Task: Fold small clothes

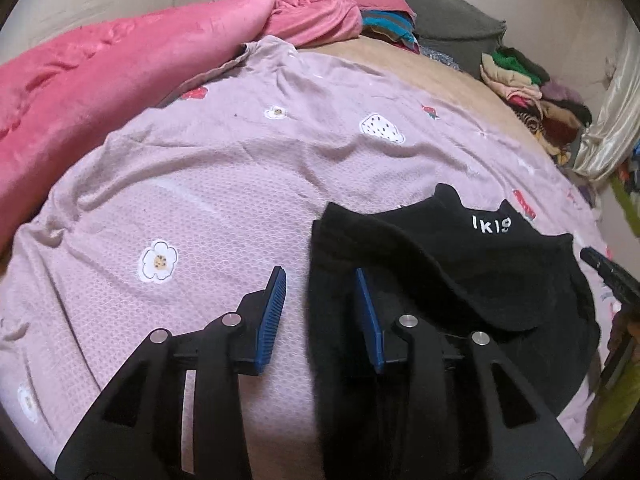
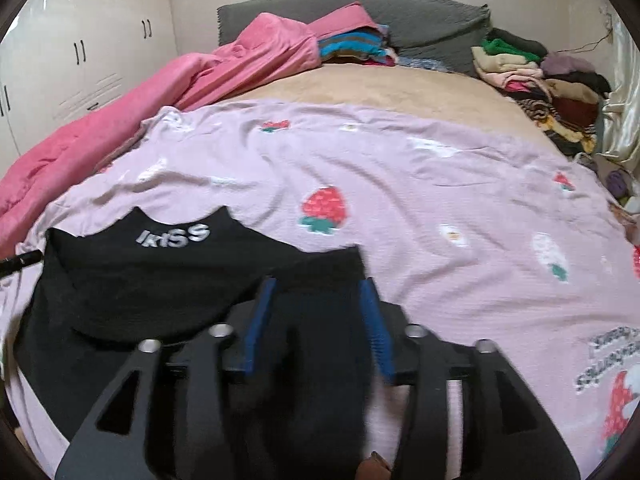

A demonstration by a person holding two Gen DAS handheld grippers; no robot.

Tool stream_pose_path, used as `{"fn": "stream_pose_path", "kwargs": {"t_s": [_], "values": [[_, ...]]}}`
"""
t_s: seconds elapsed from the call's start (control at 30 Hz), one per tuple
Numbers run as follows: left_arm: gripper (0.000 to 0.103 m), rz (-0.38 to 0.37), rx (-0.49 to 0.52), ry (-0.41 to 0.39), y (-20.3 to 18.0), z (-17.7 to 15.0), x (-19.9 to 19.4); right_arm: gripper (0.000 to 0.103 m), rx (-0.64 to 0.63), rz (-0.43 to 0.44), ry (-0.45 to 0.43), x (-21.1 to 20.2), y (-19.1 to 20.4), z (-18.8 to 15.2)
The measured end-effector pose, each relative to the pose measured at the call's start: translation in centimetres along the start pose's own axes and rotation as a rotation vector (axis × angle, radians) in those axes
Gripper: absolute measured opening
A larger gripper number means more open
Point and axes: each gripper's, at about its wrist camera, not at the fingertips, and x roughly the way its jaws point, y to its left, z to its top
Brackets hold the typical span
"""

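Note:
A small black garment (image 1: 460,268) with white lettering lies flat on a pink strawberry-print sheet (image 1: 224,184). My left gripper (image 1: 320,276) is open, its jaws straddling the garment's left edge. In the right wrist view the same garment (image 2: 152,276) lies at lower left. My right gripper (image 2: 318,284) is open, with the garment's right part lying between its blue pads (image 2: 372,320). The right gripper's tip (image 1: 608,272) shows at the left view's right edge.
A pink blanket (image 2: 120,112) is bunched along the left side of the bed. Piles of clothes (image 2: 532,76) sit at the far right by the grey headboard (image 2: 420,16). White wardrobe doors (image 2: 76,52) stand at far left. A curtain (image 1: 608,136) hangs at right.

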Motion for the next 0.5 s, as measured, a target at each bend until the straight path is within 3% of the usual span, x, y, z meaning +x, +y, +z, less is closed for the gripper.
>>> {"fn": "stream_pose_path", "kwargs": {"t_s": [0.27, 0.3, 0.33, 0.37, 0.4, 0.43, 0.5], "values": [[0.031, -0.067, 0.046, 0.056, -0.6, 0.5, 2.1, 0.051, -0.032, 0.029, 0.087, 2.1, -1.2, -0.1], [0.030, -0.072, 0.050, 0.061, -0.8, 0.6, 2.4, 0.051, -0.036, 0.036, 0.104, 2.9, -0.9, 0.1], [0.023, -0.072, 0.053, 0.064, -1.0, 0.7, 2.6, 0.051, -0.038, 0.040, 0.109, 3.3, -0.8, 0.3], [0.018, -0.075, 0.057, 0.069, -1.4, 0.8, 2.9, 0.046, -0.040, 0.050, 0.113, 3.7, -0.6, 0.5], [0.011, -0.072, 0.060, 0.070, -1.5, 0.9, 3.0, 0.023, -0.041, 0.054, 0.117, 4.1, -0.4, 0.6], [0.007, -0.071, 0.062, 0.069, -1.5, 1.0, 3.1, 0.012, -0.039, 0.052, 0.120, 4.3, -0.3, 0.7], [0.004, -0.087, 0.055, 0.062, -1.5, 1.1, 2.8, 0.009, -0.032, 0.070, 0.110, 4.1, -0.1, 0.8]]}}
